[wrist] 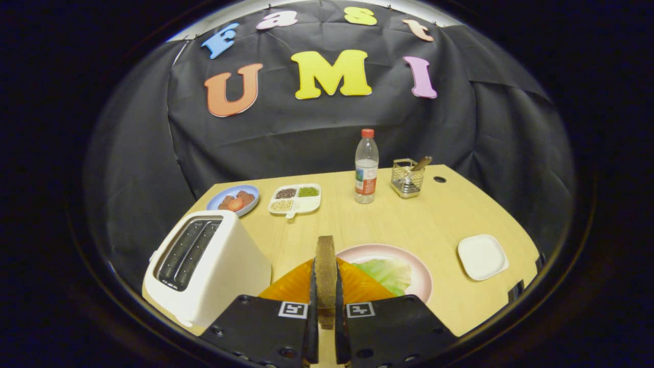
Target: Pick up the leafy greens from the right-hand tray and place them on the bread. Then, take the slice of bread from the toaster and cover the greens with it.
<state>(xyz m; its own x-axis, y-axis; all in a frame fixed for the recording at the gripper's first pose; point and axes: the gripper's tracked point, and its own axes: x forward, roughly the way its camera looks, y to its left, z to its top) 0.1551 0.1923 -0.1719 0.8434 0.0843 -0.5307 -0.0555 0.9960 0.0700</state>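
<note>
My gripper [325, 286] is shut on a brown slice of bread [325, 266], which stands on edge between the two fingers. Below and just beyond the fingers lies a pink plate [421, 273] holding pale green leafy greens [388, 273]. The greens rest on something orange [357, 286] that the fingers partly hide. A white toaster [204, 266] stands to the left of the fingers, both its slots dark. A small white square tray [482, 256] sits to the right of the plate with nothing on it.
Along the far side of the wooden table [398, 220] stand a blue plate of food [235, 199], a white divided dish of grains [296, 199], a water bottle [366, 168] and a wire basket [407, 179]. The table's edge curves close on the right.
</note>
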